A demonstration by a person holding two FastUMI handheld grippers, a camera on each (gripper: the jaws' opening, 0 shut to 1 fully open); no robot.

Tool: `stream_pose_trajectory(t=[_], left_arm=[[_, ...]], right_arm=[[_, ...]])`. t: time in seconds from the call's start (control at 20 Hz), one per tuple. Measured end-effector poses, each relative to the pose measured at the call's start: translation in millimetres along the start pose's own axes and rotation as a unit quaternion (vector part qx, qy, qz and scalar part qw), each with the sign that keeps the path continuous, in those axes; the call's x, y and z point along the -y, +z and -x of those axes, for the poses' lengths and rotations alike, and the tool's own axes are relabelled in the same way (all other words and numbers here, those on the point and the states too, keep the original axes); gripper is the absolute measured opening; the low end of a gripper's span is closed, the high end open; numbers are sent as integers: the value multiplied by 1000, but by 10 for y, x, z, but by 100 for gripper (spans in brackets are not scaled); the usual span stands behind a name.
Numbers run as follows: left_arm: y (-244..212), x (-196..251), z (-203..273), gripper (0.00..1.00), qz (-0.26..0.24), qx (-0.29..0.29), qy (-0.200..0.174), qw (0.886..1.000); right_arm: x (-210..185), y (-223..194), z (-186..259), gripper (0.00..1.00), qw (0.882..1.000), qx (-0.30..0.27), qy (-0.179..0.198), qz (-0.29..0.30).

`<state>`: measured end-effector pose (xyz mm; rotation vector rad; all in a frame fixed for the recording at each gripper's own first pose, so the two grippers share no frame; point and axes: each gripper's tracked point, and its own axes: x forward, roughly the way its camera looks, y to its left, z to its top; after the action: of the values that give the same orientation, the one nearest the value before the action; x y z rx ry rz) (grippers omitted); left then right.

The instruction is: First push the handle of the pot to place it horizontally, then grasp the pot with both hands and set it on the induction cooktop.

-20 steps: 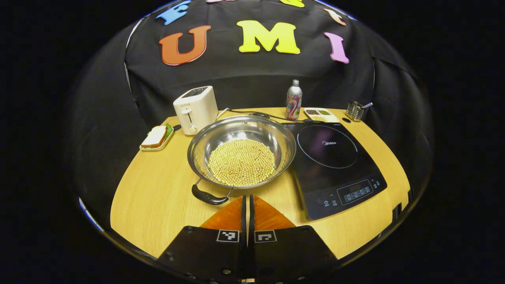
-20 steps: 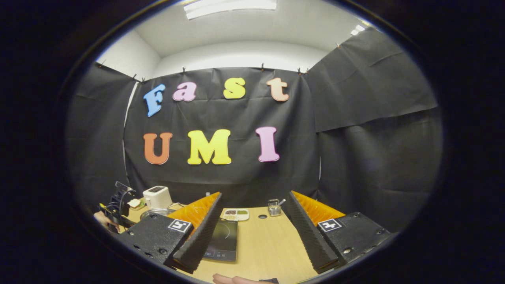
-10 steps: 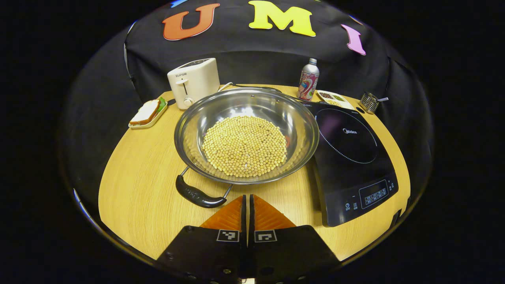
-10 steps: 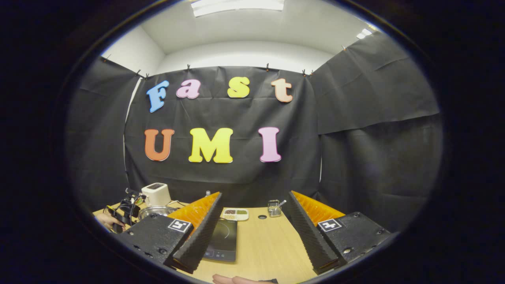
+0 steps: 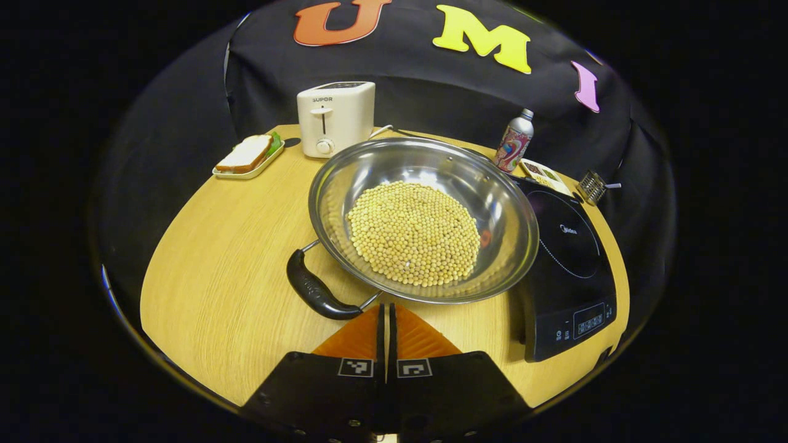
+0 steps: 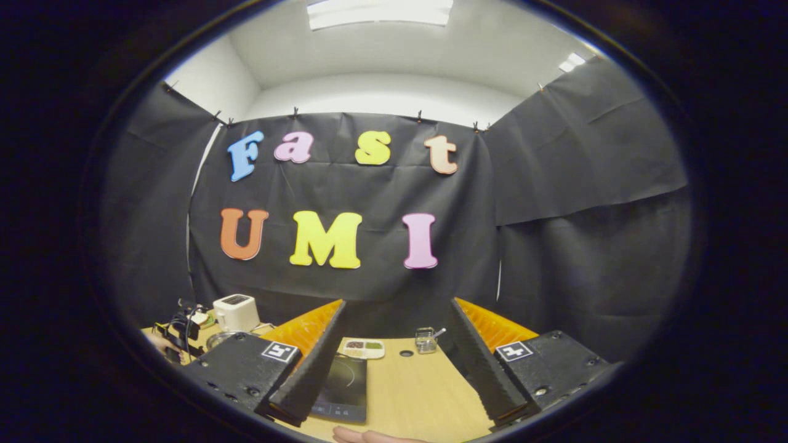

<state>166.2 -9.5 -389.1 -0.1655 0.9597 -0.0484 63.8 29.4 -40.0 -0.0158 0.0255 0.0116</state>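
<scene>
A steel pot [image 5: 492, 203] holding pale round beans sits on the wooden table [image 5: 215, 258]. Its black handle [image 5: 315, 291] points toward the near left. My left gripper [image 5: 386, 307] is shut with nothing in it, its tips just right of the handle's near end, close under the pot's rim; I cannot tell if they touch. The black induction cooktop [image 5: 572, 246] lies right of the pot. In the right gripper view my right gripper [image 6: 399, 301] is held open above the table, with the cooktop [image 6: 343, 387] below it. The left gripper [image 6: 178, 332] appears there at far left.
A white toaster [image 5: 335, 115], a sandwich on a small plate [image 5: 246, 157], a bottle [image 5: 514, 140], a small food tray [image 5: 542, 175] and a wire basket [image 5: 594, 186] line the table's far side. A hand [image 6: 369, 435] shows at the bottom edge of the right gripper view.
My left gripper has come nearer to the pot and swung round, so the handle now sits just left of its tips. The right gripper has tilted slightly and stays open.
</scene>
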Motion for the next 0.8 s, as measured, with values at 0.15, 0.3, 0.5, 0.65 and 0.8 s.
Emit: stream_pose_trajectory(t=[0.15,0.3,0.5,0.65,0.8], left_arm=[[38,-174,-64,0,3,-8,16,1000],[33,-332,-140,0,14,-23,26,999],[143,-463,-212,0,26,-26,40,998],[227,-561,-258,0,29,-29,48,998],[311,-680,-330,0,29,-29,62,997]], right_arm=[[-121,-23,-113,99,1000,-5,10,-2],[-284,-63,-227,99,1000,-13,26,-10],[-427,-97,-393,100,999,-20,47,-15],[-493,-142,-539,99,998,-26,50,-12],[-510,-202,-665,99,998,-32,44,-10]])
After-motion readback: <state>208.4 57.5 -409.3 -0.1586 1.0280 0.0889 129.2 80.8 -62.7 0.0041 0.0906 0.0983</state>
